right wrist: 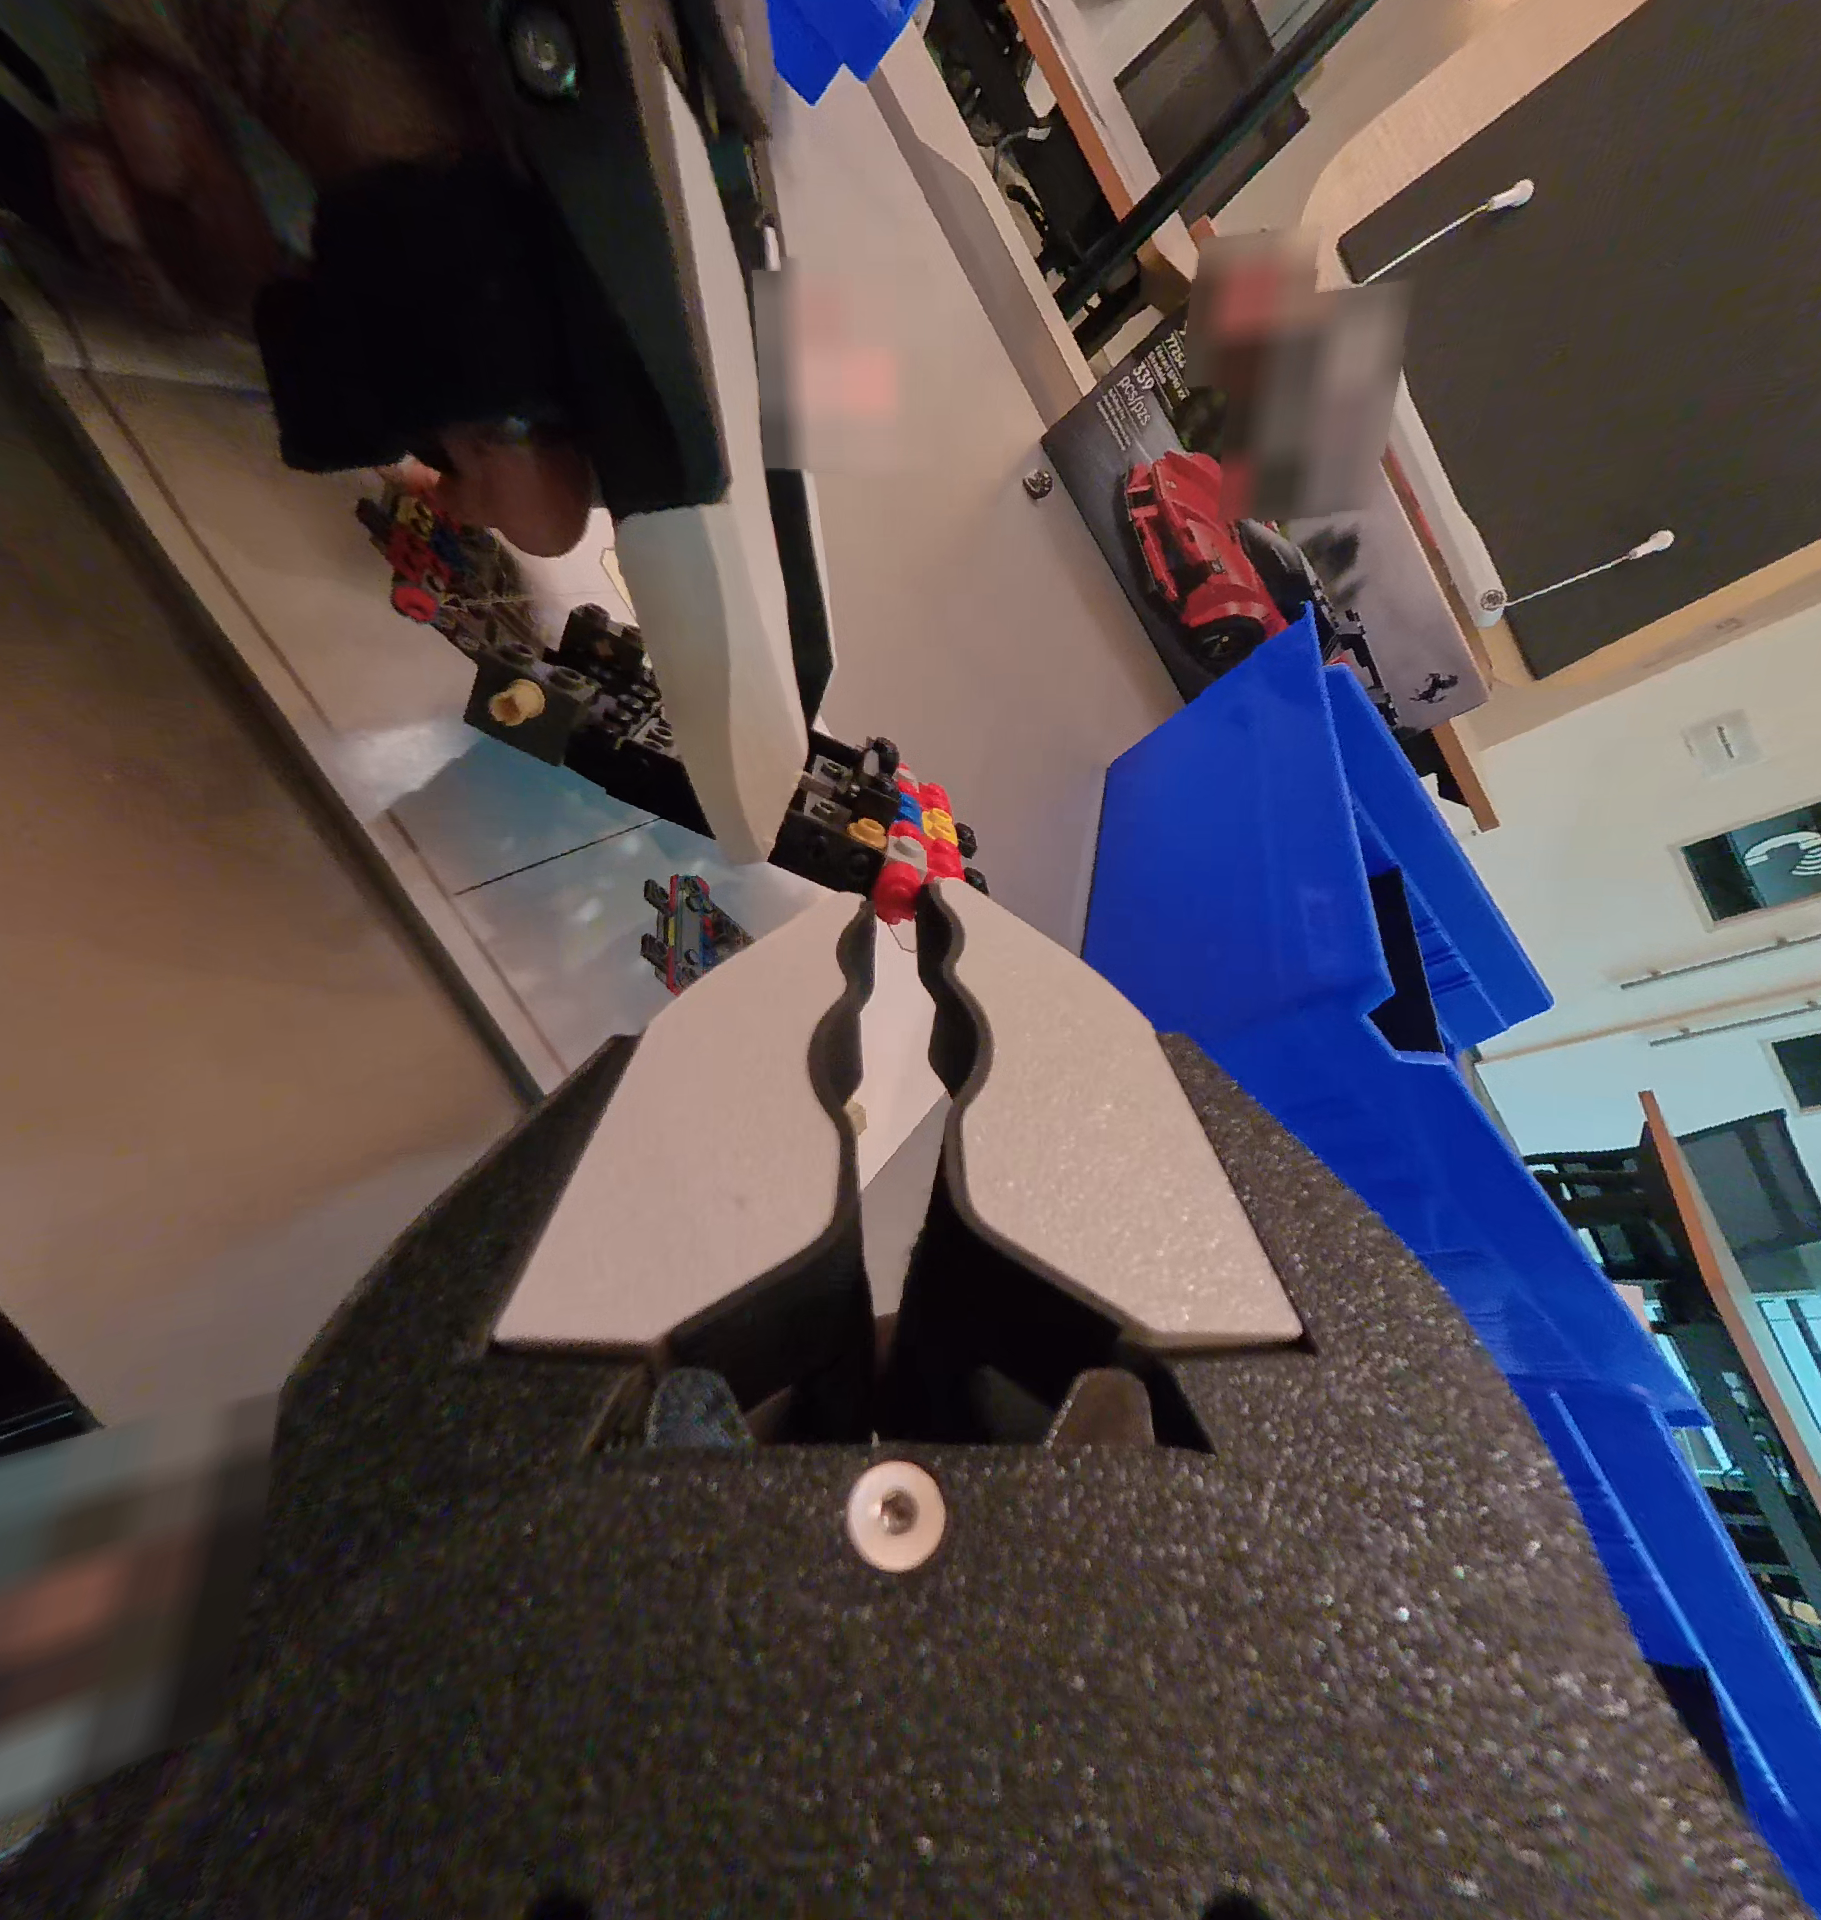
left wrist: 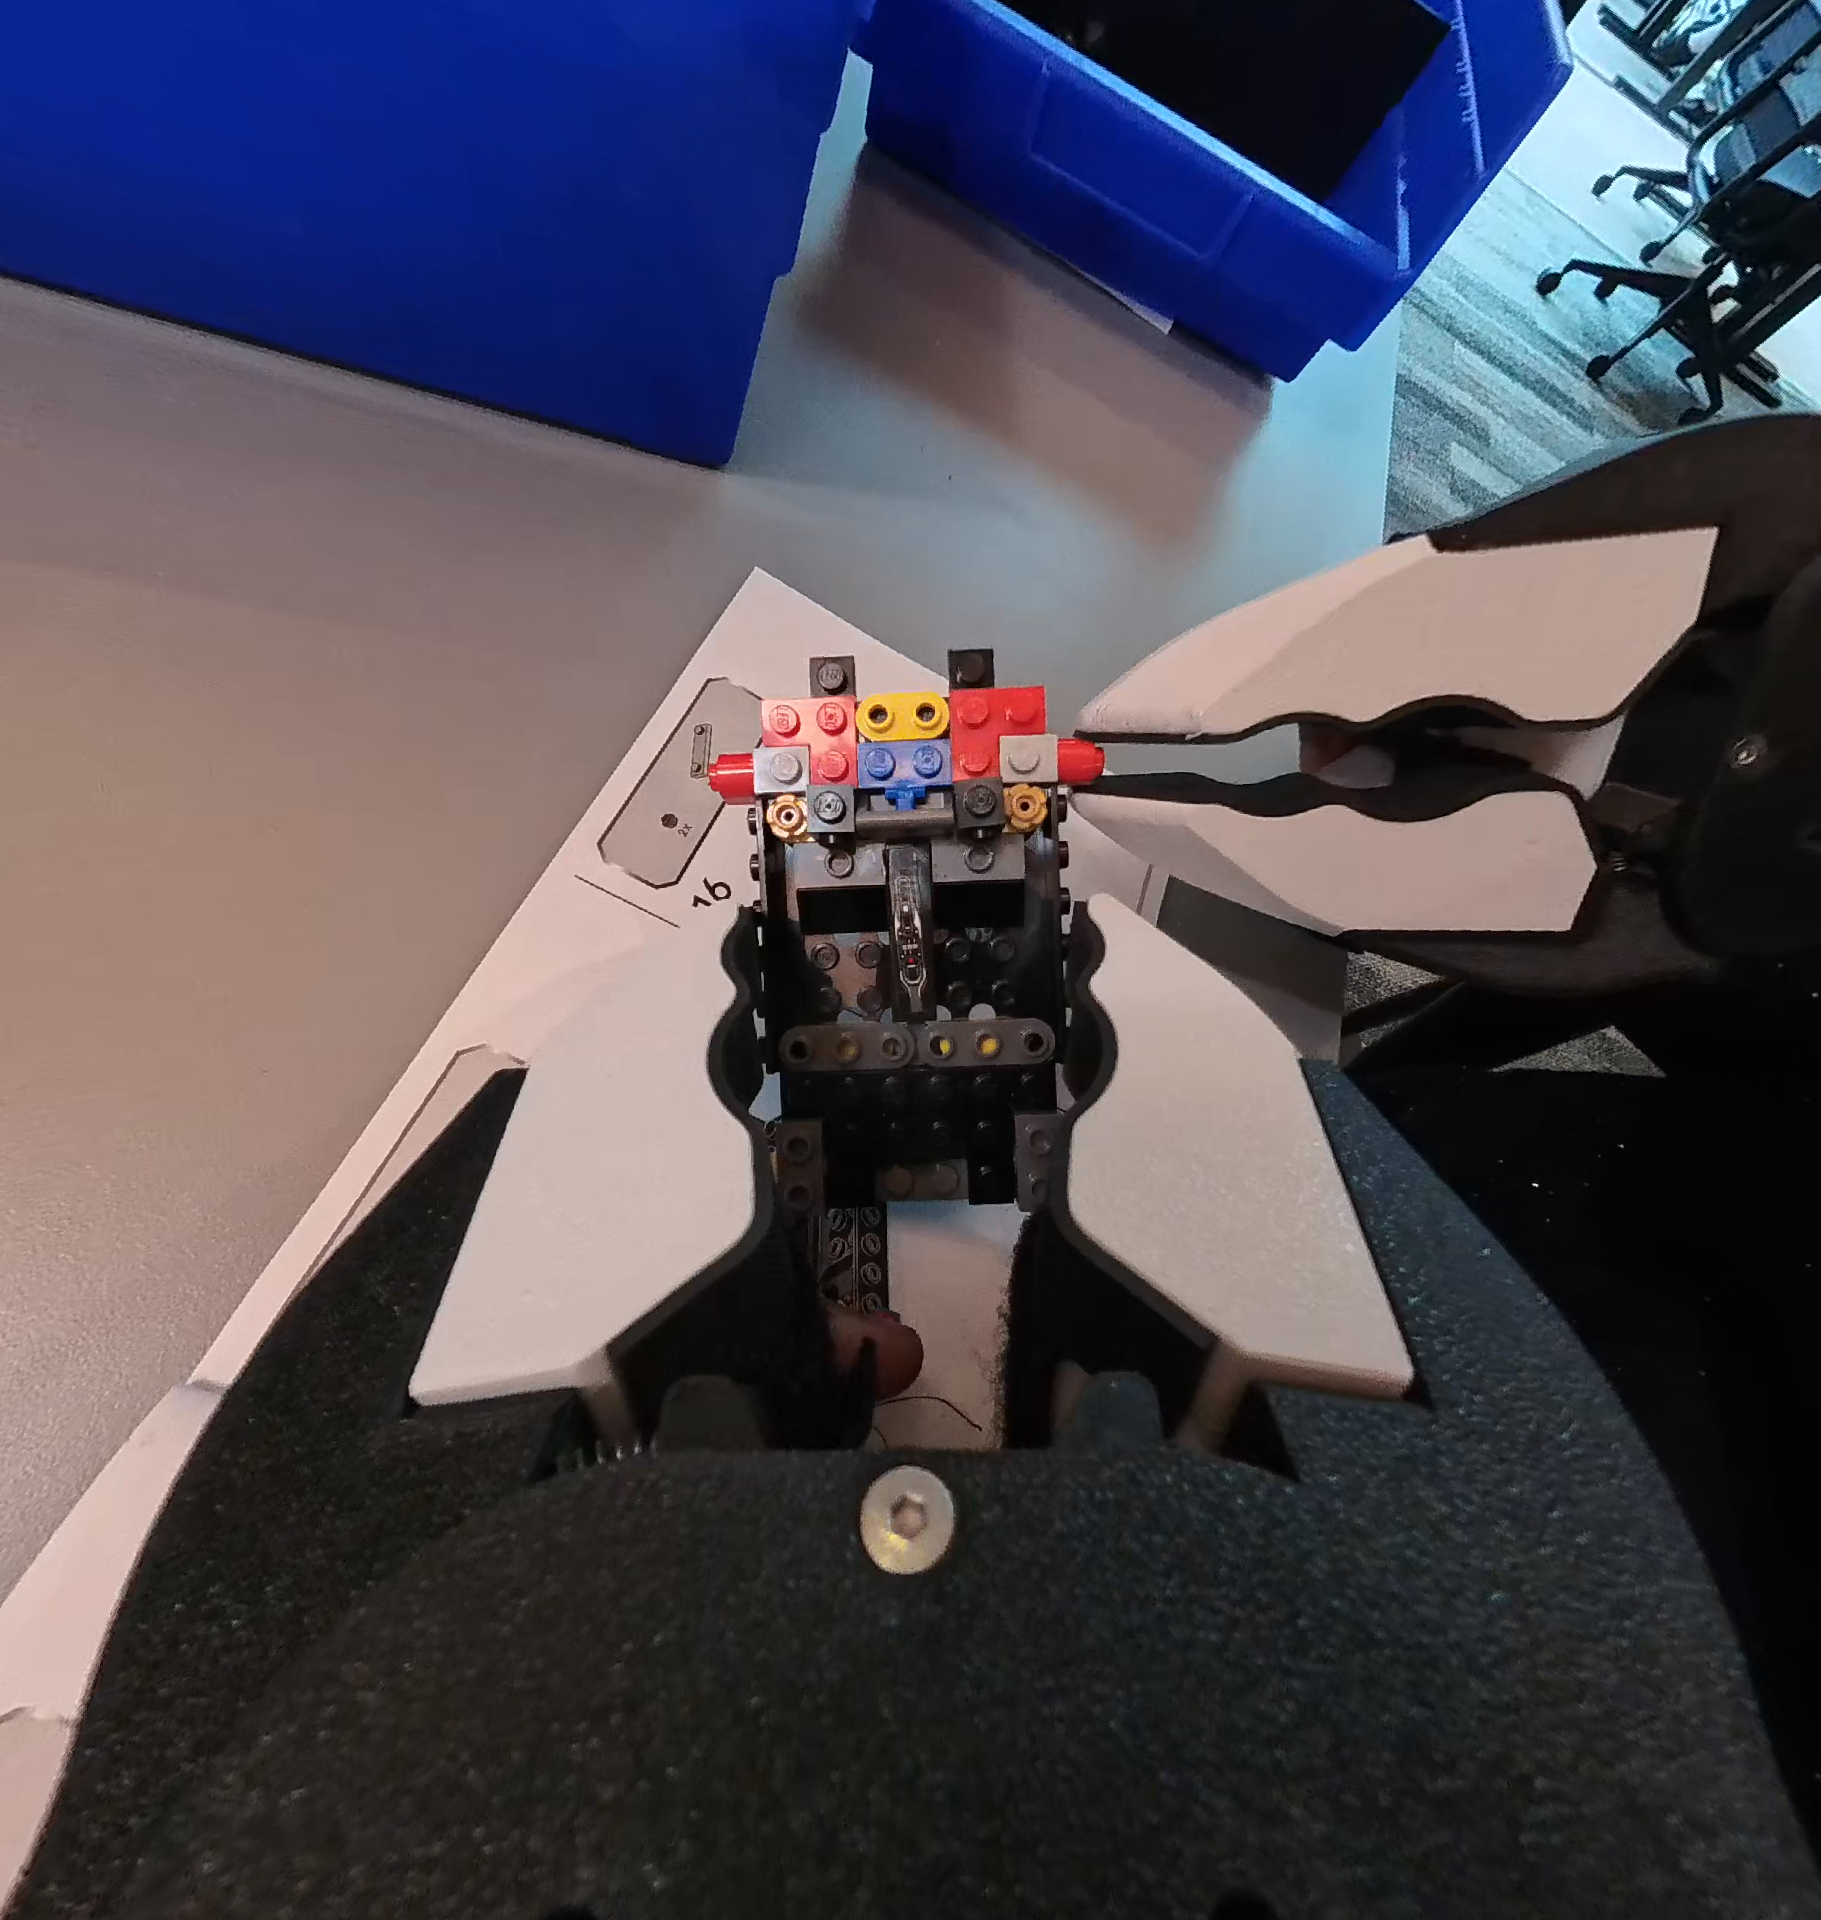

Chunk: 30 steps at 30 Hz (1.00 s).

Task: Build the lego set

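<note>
My left gripper point(left wrist: 916, 935) is shut on the black lego model point(left wrist: 916, 997) and holds it above the instruction booklet point(left wrist: 594, 987). The model's far end carries red, yellow and blue bricks point(left wrist: 906, 743), with a red round piece point(left wrist: 1077, 761) sticking out on the right. My right gripper point(left wrist: 1082, 762) comes in from the right, its tips closed on that red piece. In the right wrist view the right gripper point(right wrist: 901, 909) pinches the red piece point(right wrist: 893, 896) at the model's coloured end point(right wrist: 921, 831). A left finger point(right wrist: 724, 644) covers much of the model.
Two blue bins point(left wrist: 366, 208) point(left wrist: 1197, 156) stand at the back of the grey table point(left wrist: 210, 675); they rise right of the grippers in the right wrist view point(right wrist: 1301, 935). The set's box with a red car point(right wrist: 1197, 561) stands beyond. Office chairs point(left wrist: 1716, 208) are past the table edge.
</note>
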Each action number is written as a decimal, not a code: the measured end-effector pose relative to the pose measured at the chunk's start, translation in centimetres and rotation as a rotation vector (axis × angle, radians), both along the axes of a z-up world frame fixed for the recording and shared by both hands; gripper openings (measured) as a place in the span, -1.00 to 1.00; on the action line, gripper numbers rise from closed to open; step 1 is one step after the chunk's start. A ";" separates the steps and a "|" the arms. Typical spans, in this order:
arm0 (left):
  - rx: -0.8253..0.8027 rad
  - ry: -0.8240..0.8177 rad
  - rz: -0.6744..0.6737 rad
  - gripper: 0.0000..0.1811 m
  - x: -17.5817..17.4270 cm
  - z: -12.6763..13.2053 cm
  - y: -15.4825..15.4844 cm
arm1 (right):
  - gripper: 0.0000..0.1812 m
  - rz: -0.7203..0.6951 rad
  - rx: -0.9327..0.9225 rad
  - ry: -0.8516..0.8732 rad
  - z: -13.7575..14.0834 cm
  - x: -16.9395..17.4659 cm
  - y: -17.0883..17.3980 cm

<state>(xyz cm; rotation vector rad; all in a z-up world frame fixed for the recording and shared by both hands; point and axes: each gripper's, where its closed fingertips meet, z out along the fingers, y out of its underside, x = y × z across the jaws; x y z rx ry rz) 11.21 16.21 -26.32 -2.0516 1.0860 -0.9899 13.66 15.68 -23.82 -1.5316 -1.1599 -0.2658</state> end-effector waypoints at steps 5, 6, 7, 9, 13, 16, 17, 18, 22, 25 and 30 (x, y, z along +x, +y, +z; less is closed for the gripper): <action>0.006 -0.001 0.002 -0.38 0.0 0.0 0.0 | -0.91 -0.005 -0.004 0.005 0.0 0.0 0.0; 0.008 -0.003 0.004 -0.38 0.0 0.0 0.0 | -0.91 -0.007 -0.006 0.013 0.0 0.0 0.0; 0.012 -0.005 0.005 -0.38 0.0 0.0 0.0 | -0.91 -0.009 -0.006 0.020 0.0 0.0 0.0; 0.028 -0.005 0.006 -0.38 0.0 0.1 0.1 | -0.91 -0.007 -0.001 0.027 0.1 0.0 0.0; 0.212 0.058 -0.028 -0.38 -0.6 0.5 0.5 | -0.88 0.045 -0.055 0.105 0.0 -0.4 -0.5; 0.560 0.223 -0.136 -0.37 -1.8 1.1 1.1 | -0.69 0.226 -0.242 0.257 0.2 -1.4 -2.0; 0.655 0.289 -0.186 -0.37 -2.3 1.2 1.0 | -0.60 0.297 -0.330 0.313 0.5 -1.6 -2.7; 0.748 0.345 -0.262 -0.38 -2.6 1.2 0.7 | -0.49 0.353 -0.414 0.368 0.8 -1.7 -3.2; 0.913 0.449 -0.485 -0.38 -3.5 0.9 -0.5 | -0.24 0.553 -0.627 0.457 2.3 -2.0 -4.0; 0.889 0.409 -0.538 -0.38 -3.6 1.2 -1.1 | -0.06 0.570 -0.591 0.351 1.6 -2.3 -2.8; 0.905 0.318 -0.588 -0.38 -3.1 2.3 -2.4 | -0.04 0.648 -0.532 0.276 0.4 -4.4 -2.7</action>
